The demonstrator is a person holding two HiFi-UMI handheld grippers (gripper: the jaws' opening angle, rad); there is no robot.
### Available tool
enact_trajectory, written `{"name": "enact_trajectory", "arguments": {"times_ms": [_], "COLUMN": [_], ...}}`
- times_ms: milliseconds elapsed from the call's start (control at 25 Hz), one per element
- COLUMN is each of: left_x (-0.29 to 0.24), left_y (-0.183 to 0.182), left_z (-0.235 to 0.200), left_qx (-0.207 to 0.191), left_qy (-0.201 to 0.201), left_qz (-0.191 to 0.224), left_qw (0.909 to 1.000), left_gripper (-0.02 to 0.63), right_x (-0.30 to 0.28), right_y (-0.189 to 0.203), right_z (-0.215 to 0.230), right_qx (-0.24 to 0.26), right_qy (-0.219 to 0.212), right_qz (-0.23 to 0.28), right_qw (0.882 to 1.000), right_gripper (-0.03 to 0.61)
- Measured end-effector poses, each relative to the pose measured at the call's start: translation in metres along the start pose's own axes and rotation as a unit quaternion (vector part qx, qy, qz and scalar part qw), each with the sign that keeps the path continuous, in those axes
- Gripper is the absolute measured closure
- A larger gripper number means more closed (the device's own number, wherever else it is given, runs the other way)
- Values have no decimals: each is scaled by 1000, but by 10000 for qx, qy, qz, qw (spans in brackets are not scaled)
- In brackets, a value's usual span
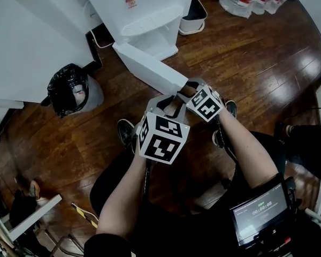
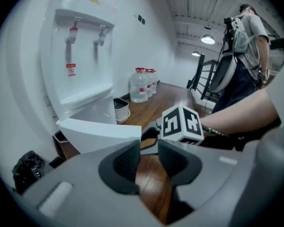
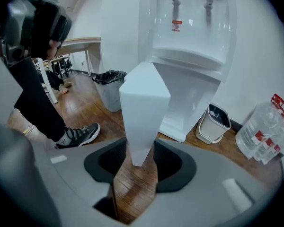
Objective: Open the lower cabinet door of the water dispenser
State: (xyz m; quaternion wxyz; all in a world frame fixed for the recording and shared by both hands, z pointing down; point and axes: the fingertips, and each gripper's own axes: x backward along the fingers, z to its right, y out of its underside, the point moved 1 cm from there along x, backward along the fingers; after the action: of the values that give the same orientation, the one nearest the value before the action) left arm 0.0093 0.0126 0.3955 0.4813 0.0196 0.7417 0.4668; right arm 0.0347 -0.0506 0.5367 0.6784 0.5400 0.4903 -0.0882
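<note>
Here our right gripper [image 3: 141, 157] clamps the free edge of the cabinet door [image 3: 144, 103]; our left gripper [image 2: 149, 157] is closed, empty. We should pull gently along its swing arc.

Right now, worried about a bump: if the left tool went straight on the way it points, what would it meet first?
Most likely the right tool, at the open door edge just ahead. Depth is unclear; it might instead pass under to the floor.
</note>
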Motion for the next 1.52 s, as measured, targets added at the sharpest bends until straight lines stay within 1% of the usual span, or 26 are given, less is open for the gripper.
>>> {"name": "enact_trajectory", "arguments": {"times_ms": [200,360,560,640,760,840,960,1120,1400,1520], "left_x": [5,6,16,20,28,32,38,46,62,61], "left_y": [5,13,6,10,14,17,25,32,48,62], "left_z": [-8,-26,-46,-53,-66,-73,-79,-86,-102,-108], "left_qx": [239,364,546,707,1062,1195,1215,1247,1329,1228], "left_qy": [-88,-325,-522,-595,-712,-774,-832,-889,-1008,-1111], "left_qz": [-27,-54,163,191,261,288,246,230,247,94], "left_qw": [9997,9988,9970,9955,9914,9894,9888,9879,9857,9861], "left_gripper": [476,476,476,476,476,476,476,476,476,476], "right_x": [0,1,-3,-4,-6,-8,-10,-16,-26,-30], "right_y": [-3,-4,-10,-13,-19,-22,-28,-39,-56,-60], "right_z": [-4,-18,-39,-47,-58,-66,-86,-111,-138,-145], "right_qx": [-57,48,205,270,343,402,560,861,958,950], "right_qy": [-107,-233,-441,-554,-720,-798,-916,-1115,-1302,-1351], "right_qz": [5,-4,-18,-23,-33,-44,-54,-24,64,95], "right_qw": [9999,9997,9988,9981,9968,9960,9942,9900,9868,9862], "right_gripper": [401,408,416,414,413,414,443,445,457,463]}}
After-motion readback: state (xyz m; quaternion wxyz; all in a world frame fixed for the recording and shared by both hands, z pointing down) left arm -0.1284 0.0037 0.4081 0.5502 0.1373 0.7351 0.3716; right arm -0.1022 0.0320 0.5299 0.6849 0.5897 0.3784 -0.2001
